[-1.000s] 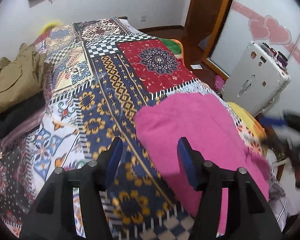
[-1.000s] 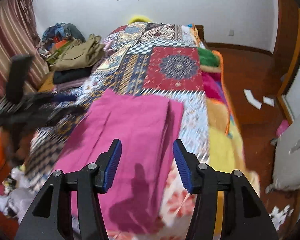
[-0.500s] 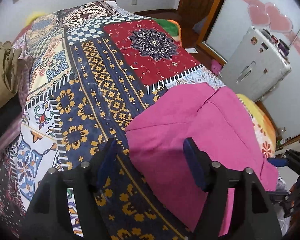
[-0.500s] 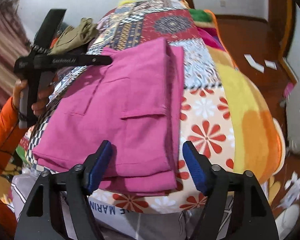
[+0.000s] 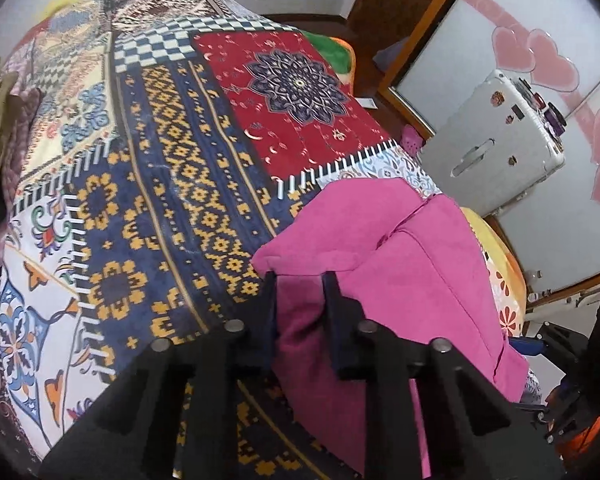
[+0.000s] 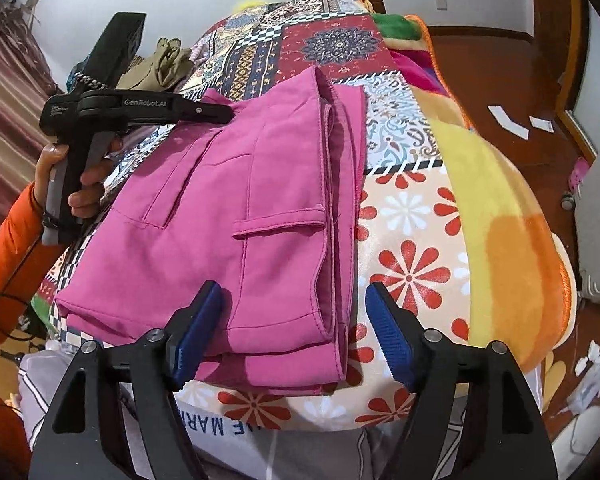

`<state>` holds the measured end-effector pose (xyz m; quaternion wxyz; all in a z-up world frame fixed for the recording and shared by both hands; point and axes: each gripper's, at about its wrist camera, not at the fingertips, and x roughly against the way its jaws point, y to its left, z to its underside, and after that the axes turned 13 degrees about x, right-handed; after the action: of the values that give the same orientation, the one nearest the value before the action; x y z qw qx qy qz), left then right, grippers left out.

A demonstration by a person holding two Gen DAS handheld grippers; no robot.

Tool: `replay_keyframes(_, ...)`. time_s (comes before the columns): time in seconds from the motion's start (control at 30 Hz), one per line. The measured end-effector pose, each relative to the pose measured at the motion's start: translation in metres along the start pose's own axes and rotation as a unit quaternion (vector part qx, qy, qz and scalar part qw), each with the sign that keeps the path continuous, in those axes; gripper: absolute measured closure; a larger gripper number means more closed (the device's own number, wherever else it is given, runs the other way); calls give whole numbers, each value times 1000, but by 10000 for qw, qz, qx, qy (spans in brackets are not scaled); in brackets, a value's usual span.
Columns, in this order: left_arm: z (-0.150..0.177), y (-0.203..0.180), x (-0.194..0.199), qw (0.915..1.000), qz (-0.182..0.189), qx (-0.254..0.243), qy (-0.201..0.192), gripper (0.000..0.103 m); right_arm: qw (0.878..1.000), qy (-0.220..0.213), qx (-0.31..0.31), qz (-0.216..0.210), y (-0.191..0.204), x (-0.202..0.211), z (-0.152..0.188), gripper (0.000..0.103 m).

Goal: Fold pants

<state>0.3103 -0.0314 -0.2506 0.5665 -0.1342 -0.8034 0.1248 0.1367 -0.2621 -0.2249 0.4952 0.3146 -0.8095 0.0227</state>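
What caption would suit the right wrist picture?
Open right gripper straddles the near edge of folded pink pants on a patterned bedspread.

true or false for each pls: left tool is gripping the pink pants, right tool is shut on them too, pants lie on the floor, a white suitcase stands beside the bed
1. The left tool is gripping the pink pants. True; its jaws have just closed on a pinch of fabric.
2. The right tool is shut on them too. False; its jaws stand open around the near edge.
3. The pants lie on the floor. False; they lie on the patterned bedspread.
4. A white suitcase stands beside the bed. True.
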Motion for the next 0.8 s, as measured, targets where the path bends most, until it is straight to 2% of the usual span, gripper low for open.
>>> replay_keyframes(0.17, 4, 23, 23, 9994, -21, 275, -194, 89, 9995, 1, 237, 194, 1, -3, -11, 34)
replay_keyframes(0.33, 23, 52, 60, 9961, -309, 543, -621, 90, 9967, 12, 731, 367, 6, -18, -39, 34)
replay_keyframes(0.6, 89, 109, 117, 9830, -620, 1418, -992, 90, 9880, 20, 1502, 365, 20, -54, -95, 34)
replay_keyframes(0.8, 154, 109, 144, 9802, -623, 1533, -1090, 90, 9807, 15, 1939, 250, 45, -69, -123, 34)
